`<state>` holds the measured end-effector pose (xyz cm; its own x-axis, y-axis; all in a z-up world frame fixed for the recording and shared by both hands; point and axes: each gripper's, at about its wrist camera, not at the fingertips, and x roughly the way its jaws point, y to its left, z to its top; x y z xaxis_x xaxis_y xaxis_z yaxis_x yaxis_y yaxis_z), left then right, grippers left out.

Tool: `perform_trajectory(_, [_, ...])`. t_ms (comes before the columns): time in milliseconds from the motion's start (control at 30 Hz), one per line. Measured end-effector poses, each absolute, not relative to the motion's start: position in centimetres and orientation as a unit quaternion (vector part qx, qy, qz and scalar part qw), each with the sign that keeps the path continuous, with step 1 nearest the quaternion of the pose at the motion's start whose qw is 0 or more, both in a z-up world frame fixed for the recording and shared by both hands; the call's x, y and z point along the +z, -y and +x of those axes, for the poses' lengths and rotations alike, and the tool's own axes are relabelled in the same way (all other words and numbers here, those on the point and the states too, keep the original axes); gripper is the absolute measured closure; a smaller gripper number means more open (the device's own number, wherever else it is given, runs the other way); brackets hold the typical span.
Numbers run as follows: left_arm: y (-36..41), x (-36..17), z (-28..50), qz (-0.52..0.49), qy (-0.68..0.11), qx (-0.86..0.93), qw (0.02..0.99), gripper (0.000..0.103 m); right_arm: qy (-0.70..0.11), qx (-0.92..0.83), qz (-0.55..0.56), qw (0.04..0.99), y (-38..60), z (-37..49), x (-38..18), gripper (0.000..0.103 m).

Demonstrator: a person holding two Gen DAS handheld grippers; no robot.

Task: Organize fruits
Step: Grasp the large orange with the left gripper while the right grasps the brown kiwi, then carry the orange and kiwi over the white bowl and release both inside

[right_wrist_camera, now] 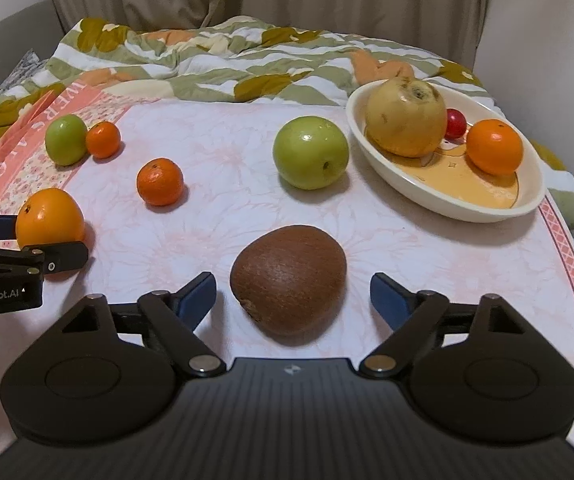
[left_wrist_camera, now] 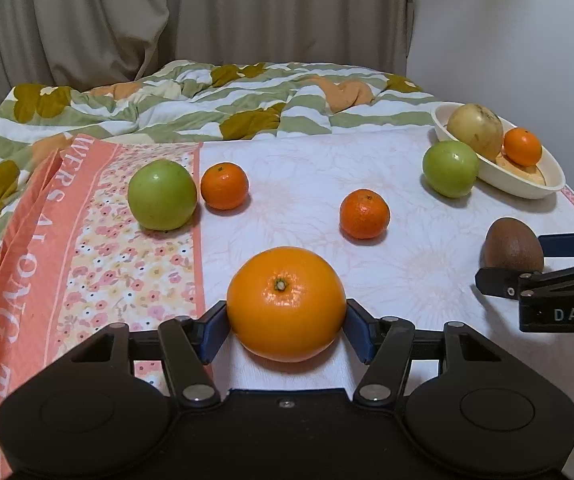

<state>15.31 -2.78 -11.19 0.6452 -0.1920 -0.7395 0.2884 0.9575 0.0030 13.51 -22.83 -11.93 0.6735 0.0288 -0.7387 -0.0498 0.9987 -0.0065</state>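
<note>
We read "DAS" in white on the right gripper [left_wrist_camera: 527, 256], at the right edge of the left wrist view. On the left gripper [right_wrist_camera: 27, 236] we read "enRobot.AI", cut off at the left. The cloth's [left_wrist_camera: 27, 280] pink border shows partial words: "WERS ALONG THE".

Large orange [left_wrist_camera: 286, 303] and brown kiwi [right_wrist_camera: 289, 278] rest on tablecloth [right_wrist_camera: 223, 216].

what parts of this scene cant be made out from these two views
- Small red fruit in the bowl: hidden behind the yellow pear in the left wrist view, half covered in the right.
- Bowl's printed picture: covered by fruit in both.
- Left gripper contact with the large orange: pads meet its sides, squeeze unclear.
- Cloth lettering: cut off at the left wrist view's edge.
</note>
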Motion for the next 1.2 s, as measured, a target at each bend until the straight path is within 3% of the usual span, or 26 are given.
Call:
perform_trajectory(300, [1.9,-11.0,14.7,0.043,-0.405,-0.124,0.905,0.038,-0.408,0.021,-0.01,0.913,22.6,14.0,-12.4,0.027])
perform_trajectory(633, [0.9,-9.2,13.7,0.033,-0.39,-0.123,0.912,0.039,-0.39,0.015,-0.012,0.921,21.8,13.1,-10.9,0.028])
perform_trajectory(1200, [1.0,-1.9,10.8,0.01,-0.345,-0.15,0.927,0.039,-0.35,-0.012,0.004,0.937,22.5,8.2,-2.5,0.028])
